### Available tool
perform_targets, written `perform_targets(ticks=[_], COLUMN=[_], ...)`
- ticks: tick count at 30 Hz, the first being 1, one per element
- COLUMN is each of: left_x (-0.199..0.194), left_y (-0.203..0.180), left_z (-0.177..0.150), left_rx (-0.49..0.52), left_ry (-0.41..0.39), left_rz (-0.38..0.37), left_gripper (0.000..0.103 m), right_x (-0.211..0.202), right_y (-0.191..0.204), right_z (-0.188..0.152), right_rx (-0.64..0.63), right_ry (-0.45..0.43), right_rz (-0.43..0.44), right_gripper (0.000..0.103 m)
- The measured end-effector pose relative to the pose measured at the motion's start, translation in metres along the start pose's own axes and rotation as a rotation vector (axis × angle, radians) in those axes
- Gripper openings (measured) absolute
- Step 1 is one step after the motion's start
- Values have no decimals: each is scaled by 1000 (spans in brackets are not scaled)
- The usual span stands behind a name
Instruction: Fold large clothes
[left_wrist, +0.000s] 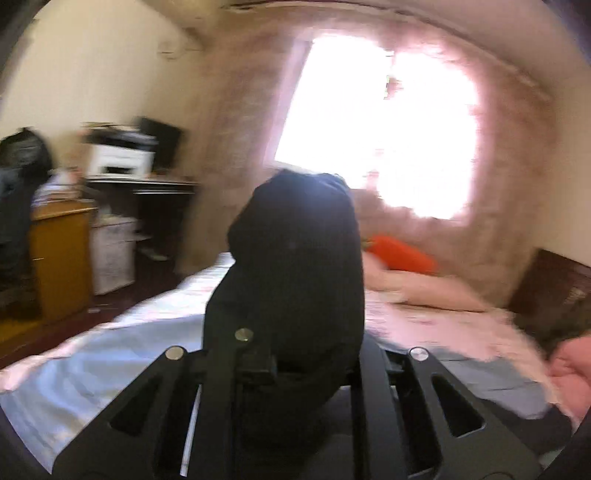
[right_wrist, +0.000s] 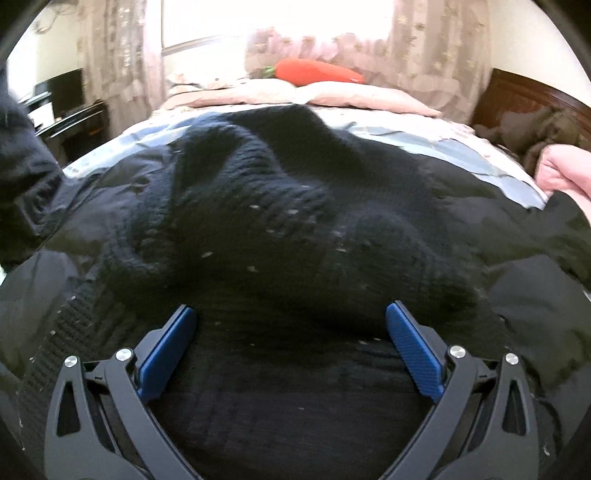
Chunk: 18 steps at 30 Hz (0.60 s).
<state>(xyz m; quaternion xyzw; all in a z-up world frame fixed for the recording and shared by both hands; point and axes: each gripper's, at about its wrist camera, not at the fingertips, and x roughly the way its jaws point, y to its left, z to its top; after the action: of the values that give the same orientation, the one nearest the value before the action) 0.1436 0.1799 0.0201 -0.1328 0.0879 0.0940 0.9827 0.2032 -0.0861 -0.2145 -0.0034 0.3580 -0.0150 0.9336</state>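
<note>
Black coat lies spread on the bed, w/ a ribbed knit part bunched in the middle and shinier panels to both sides; one end of it is lifted clear of the bed. Step in hand, as I read it: first fold, carrying that end, prob. a sleeve or side panel, up and over the body. Left tongs are pressed together, pinching that dark fabric, which stands up as a tall hump in front of the lens, so the pads are hidden. Right tongs are spread wide, blue pads apart, low over the knit part w/ nothing between them; can't tell if they touch it. Next move calls for swinging the lifted end across and laying it flat, right tongs pinning the body so it doesn't drag. Long axis seems to run side to side across the right view; which end is collar, can't tell. Beyond: a hand at the bed's right edge, pillows, an orange plush, a bright window.
</note>
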Motion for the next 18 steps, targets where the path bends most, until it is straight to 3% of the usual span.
perform_targets(ticks=[2, 5, 6, 9, 13, 15, 18], left_x=[1, 18, 23, 35, 56, 60, 58], left_y=[-59, -154, -181, -236, -262, -267, -279], left_z=[-6, -43, -62, -124, -185, -199, -217], left_rx=[91, 301, 359, 497, 513, 538, 670], left_ry=[28, 111, 141, 195, 294, 325, 341], left_rz=[-83, -158, -180, -239, -282, -294, -286], left_gripper=[14, 15, 15, 16, 22, 26, 35], right_x=[-10, -35, -42, -70, -73, -73, -58], right_y=[-15, -58, -72, -113, -128, -132, -154], right_z=[-3, -13, -17, -26, -15, -20, -31], right_rx=[75, 257, 311, 421, 339, 315, 386], right_ry=[-1, -12, -20, -83, -33, -37, 36], right_rz=[-48, -129, -118, -217, -262, -309, -274], right_gripper=[102, 102, 102, 102, 102, 102, 102])
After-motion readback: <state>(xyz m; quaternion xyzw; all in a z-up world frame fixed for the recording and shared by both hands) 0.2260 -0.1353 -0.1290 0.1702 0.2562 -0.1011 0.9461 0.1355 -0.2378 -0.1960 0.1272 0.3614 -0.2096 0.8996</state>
